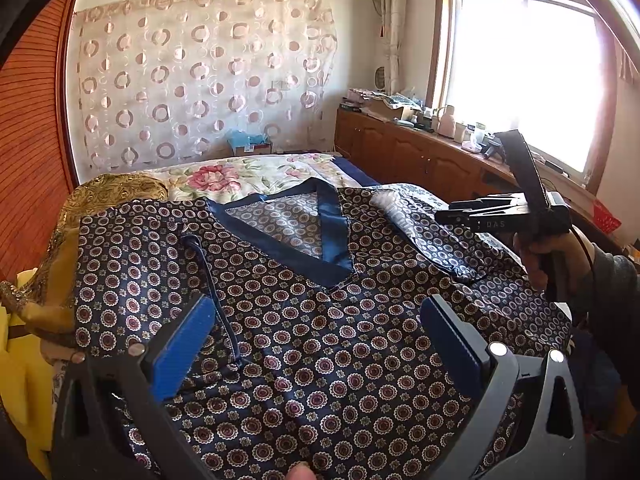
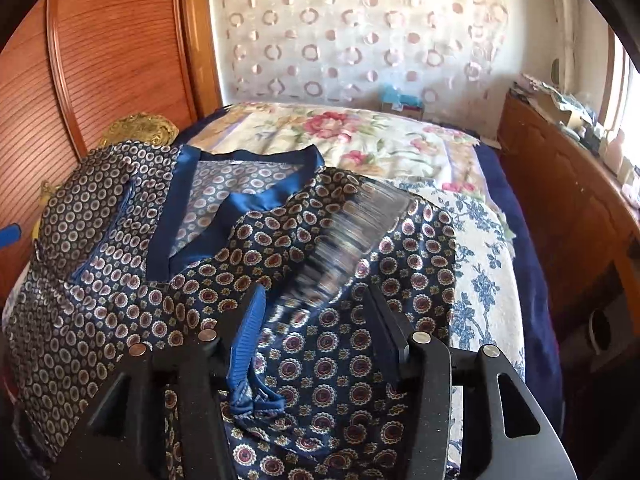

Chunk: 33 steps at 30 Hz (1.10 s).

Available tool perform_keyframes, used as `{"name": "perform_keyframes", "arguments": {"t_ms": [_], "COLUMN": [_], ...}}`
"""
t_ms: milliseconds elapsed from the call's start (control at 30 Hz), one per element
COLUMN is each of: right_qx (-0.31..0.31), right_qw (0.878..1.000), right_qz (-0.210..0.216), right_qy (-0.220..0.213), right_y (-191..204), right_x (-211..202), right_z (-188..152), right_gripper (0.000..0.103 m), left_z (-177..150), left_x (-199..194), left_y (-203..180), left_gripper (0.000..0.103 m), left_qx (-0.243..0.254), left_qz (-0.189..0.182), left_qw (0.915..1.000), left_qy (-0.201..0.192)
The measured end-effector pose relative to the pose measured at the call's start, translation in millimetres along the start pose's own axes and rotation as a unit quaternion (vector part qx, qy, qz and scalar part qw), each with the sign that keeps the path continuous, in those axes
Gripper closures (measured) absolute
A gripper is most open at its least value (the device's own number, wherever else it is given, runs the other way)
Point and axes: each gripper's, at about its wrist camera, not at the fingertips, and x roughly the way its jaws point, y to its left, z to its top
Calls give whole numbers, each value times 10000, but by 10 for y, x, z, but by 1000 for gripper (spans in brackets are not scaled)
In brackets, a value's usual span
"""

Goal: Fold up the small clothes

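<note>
A navy patterned top with a blue V-neck (image 1: 320, 312) lies spread on the bed, its collar toward the far side. It also shows in the right wrist view (image 2: 328, 352), with its right sleeve folded in over the body. My left gripper (image 1: 320, 344) hovers open over the top's lower middle, touching nothing. My right gripper (image 2: 320, 332) is open above the folded sleeve, whose cloth is blurred between the fingers. In the left wrist view the right gripper (image 1: 516, 212) is held up at the right edge of the top.
A floral bedspread (image 1: 256, 176) covers the bed beyond the top. A gold cushion (image 1: 116, 192) lies at the left by the wooden wardrobe (image 1: 28, 152). A wooden cabinet (image 1: 420, 156) with clutter runs under the window at the right.
</note>
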Motion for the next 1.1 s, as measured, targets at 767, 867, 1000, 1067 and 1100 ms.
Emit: {"name": "perform_keyframes", "arguments": {"t_ms": [767,867,1000,1067,1100], "right_qx": [211,164,360,392,385], "right_qw": [9952,9962,9968,9968,9968], "right_qz": [-677,-683,-491,-454,-459], "right_qy": [678,511,520,528,532], "right_y": [-906,-922,-996,-1010,-1008], "right_x": [698,708,707,717,723], "right_z": [104,69,45,53,57], "right_gripper": [51,51,50,50,50], "left_z": [258,272,301,324,336], "left_x": [269,291,316,338,343], "left_y": [963,1099,1263,1338,1377], "left_gripper": [0,0,0,0,0], "left_qx": [-334,-406,-416,-391,-382], "left_qz": [910,973,1128,1213,1263], "left_qw": [9950,9940,9921,9910,9903], "left_qy": [244,297,373,411,433]}}
